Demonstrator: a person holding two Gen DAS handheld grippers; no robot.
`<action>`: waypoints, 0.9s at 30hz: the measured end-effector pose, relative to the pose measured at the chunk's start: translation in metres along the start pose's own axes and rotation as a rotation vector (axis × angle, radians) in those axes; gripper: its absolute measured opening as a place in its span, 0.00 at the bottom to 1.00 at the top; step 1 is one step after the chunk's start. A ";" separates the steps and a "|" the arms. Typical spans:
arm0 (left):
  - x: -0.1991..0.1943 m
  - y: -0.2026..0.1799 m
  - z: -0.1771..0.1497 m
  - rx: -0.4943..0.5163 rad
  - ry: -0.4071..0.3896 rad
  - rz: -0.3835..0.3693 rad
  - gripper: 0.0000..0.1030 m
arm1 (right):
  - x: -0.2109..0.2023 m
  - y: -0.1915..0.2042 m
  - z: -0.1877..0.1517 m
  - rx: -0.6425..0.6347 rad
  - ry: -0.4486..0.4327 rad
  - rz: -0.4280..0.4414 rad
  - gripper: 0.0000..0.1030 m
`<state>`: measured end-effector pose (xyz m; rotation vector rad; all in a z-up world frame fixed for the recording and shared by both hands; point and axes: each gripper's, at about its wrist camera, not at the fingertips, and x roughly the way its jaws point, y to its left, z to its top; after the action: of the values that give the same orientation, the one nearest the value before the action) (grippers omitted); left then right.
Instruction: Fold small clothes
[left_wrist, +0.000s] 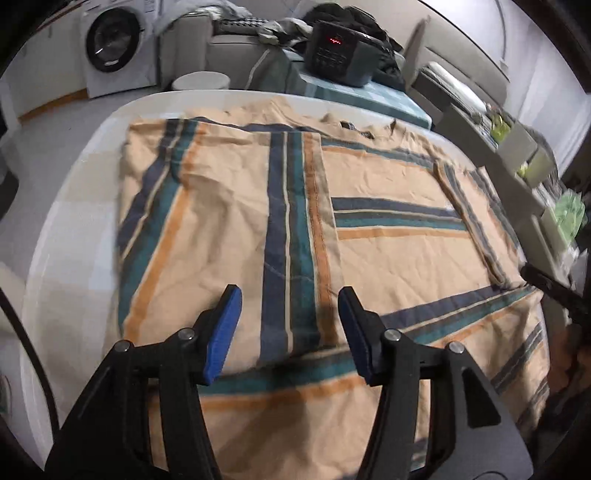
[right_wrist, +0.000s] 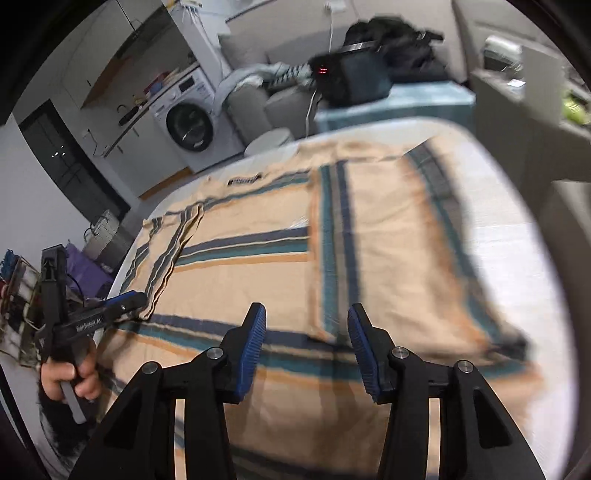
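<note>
Hovering both grippers over the striped shirt (left_wrist: 236, 206), which lies spread flat across the white bench (left_wrist: 74, 206), side panels folded inward, collar end toward the washing machine (left_wrist: 114, 44). Left gripper (left_wrist: 290, 332) fingers parted, nothing btw them; right gripper (right_wrist: 306, 343) fingers also parted, empty, above the hem. Risk: frames blurred w/ motion, so a fast pinch near the hem could catch only the top layer, dragging the folded panel open or skewing the fold.
</note>
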<state>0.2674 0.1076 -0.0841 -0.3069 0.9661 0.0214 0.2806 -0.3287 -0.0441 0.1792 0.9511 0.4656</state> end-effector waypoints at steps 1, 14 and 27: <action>-0.011 -0.001 -0.004 -0.023 -0.021 -0.020 0.50 | -0.018 -0.006 -0.006 0.013 -0.024 -0.011 0.46; -0.151 -0.040 -0.106 0.049 -0.153 -0.074 0.98 | -0.174 -0.049 -0.150 0.055 -0.070 -0.104 0.67; -0.192 0.004 -0.197 0.037 -0.146 0.023 0.99 | -0.136 -0.013 -0.194 -0.034 -0.030 -0.032 0.75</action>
<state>-0.0014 0.0820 -0.0336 -0.2568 0.8239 0.0463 0.0590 -0.4129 -0.0591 0.1396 0.9145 0.4477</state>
